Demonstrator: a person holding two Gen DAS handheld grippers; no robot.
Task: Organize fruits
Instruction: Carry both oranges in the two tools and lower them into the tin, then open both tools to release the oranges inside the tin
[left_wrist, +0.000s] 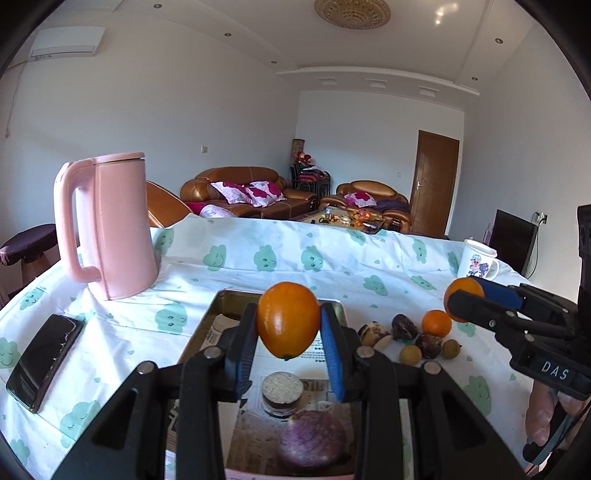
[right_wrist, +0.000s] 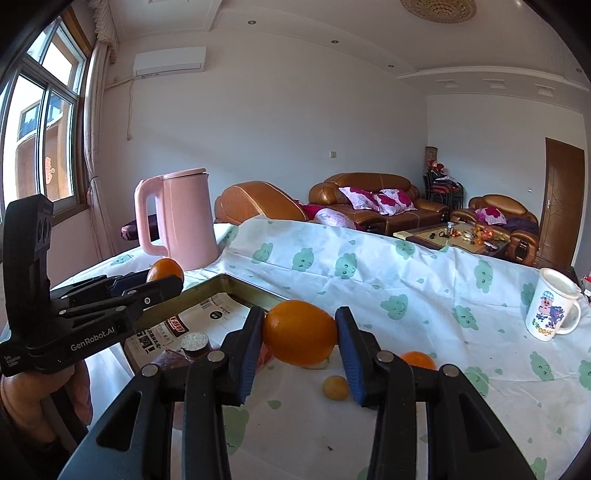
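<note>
My left gripper (left_wrist: 289, 321) is shut on an orange (left_wrist: 288, 319) and holds it above a metal tray (left_wrist: 221, 299) lined with newspaper. In the tray lie a purple fruit (left_wrist: 312, 439) and a round brown cake (left_wrist: 282, 391). My right gripper (right_wrist: 300, 332) is shut on another orange (right_wrist: 300, 332) and holds it above the tablecloth, right of the tray (right_wrist: 236, 282). Each gripper shows in the other's view: the right one (left_wrist: 466, 300) and the left one (right_wrist: 164, 275). A pile of fruit (left_wrist: 413, 338) with a small orange (left_wrist: 437, 324) lies on the cloth.
A pink kettle (left_wrist: 110, 225) stands at the back left of the table. A black phone (left_wrist: 44, 360) lies at the left edge. A white printed mug (right_wrist: 550, 308) stands at the right. A small yellow fruit (right_wrist: 335, 387) lies under my right gripper.
</note>
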